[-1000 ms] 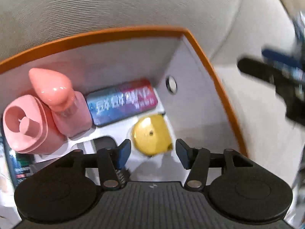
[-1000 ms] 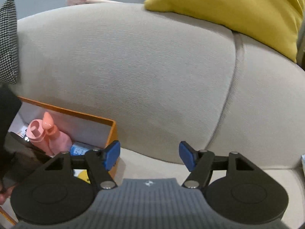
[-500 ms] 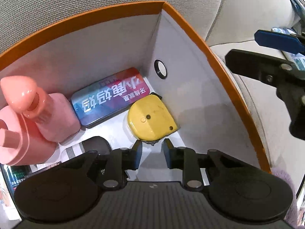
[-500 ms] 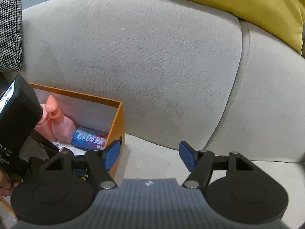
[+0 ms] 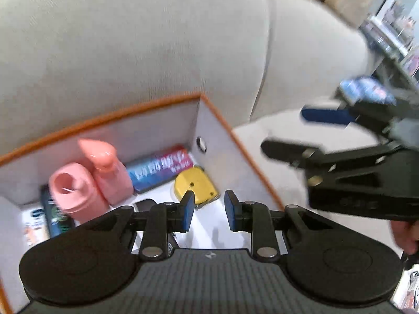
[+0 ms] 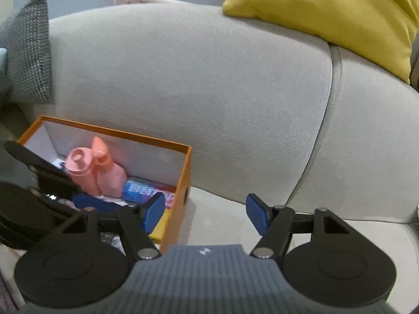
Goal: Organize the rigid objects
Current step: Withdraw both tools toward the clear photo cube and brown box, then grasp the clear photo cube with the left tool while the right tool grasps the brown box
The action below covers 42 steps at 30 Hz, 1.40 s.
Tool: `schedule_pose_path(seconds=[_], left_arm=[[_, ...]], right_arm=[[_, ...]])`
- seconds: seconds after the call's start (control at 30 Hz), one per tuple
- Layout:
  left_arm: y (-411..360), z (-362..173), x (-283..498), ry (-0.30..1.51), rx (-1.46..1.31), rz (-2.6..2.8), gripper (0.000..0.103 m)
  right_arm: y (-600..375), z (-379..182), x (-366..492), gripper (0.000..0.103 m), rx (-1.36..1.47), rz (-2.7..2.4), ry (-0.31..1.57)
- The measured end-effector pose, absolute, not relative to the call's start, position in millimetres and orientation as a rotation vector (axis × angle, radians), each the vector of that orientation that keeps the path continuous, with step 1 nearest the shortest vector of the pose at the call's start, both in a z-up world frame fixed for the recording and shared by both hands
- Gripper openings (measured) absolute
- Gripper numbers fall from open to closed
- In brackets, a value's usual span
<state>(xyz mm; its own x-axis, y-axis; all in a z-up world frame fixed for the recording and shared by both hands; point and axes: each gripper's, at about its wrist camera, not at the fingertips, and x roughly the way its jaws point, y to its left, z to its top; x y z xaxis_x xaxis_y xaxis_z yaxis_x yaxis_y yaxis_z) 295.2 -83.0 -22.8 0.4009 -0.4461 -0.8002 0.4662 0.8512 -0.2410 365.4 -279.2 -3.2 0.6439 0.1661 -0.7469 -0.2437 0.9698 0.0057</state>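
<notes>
The left gripper (image 5: pixel 209 210) hangs narrow and empty over the orange box (image 5: pixel 222 123); at its 12 o'clock lie the yellow tape measure (image 5: pixel 195 184) and a blue-red tin (image 5: pixel 159 168), its print blurred. The right gripper (image 6: pixel 205 213) gapes wide, empty

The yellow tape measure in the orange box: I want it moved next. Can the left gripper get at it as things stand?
Probably yes. The left gripper hangs empty over the orange box, jaws slightly apart, and the yellow tape measure lies uncovered just beyond its tips. The jaws look too narrow and would likely need to open wider.
</notes>
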Motion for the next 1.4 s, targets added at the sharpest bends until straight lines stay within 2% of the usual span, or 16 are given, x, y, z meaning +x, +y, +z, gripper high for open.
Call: schedule_pose_path(seconds=[0.23, 0.4, 0.57, 0.7, 0.73, 0.77, 0.83, 0.97, 1.07, 1.23, 1.4], left_arm=[[-28.6, 18.2, 222.0, 0.854, -0.084, -0.557, 0.031], [-1.8, 2.7, 180.7, 0.829, -0.094, -0.486, 0.031], [22.0, -33.6, 150.5, 0.898, -0.173, -0.417, 0.031], [24.2, -65.0, 138.9, 0.952, -0.153, -0.382, 0.031], [22.6, -70.3, 138.1, 0.957, -0.137, -0.382, 0.036], [21.4, -73.9, 137.4, 0.960, -0.124, -0.387, 0.045], [20.1, -80.8, 138.2, 0.978, -0.119, -0.413, 0.055], [19.4, -89.8, 145.1, 0.982, -0.122, -0.422, 0.068], [12.3, -94.2, 147.4, 0.976, -0.058, -0.429, 0.070], [-5.4, -101.9, 150.2, 0.963, 0.088, -0.477, 0.074], [-9.7, -111.3, 157.7, 0.972, 0.099, -0.493, 0.074]], right_arm=[[-273.7, 13.1, 298.4, 0.070, 0.011, 0.241, 0.800], [-265.6, 0.0, 254.1, 0.070, 0.143, 0.248, 0.856], [-250.6, -38.0, 225.7, 0.073, 0.271, 0.226, 0.992], [-230.7, -62.0, 213.9, 0.073, 0.236, 0.239, 1.058], [-224.2, -66.0, 212.8, 0.073, 0.200, 0.249, 1.066], [-218.0, -69.6, 212.1, 0.076, 0.158, 0.263, 1.074], [-210.1, -75.0, 212.9, 0.078, 0.098, 0.285, 1.087], [-212.9, -85.2, 218.2, 0.076, 0.130, 0.272, 1.124], [-222.7, -88.0, 223.8, 0.069, 0.175, 0.238, 1.128], [-231.0, -89.7, 234.5, 0.069, 0.248, 0.228, 1.151], [-220.8, -94.3, 238.4, 0.070, 0.275, 0.267, 1.181]])
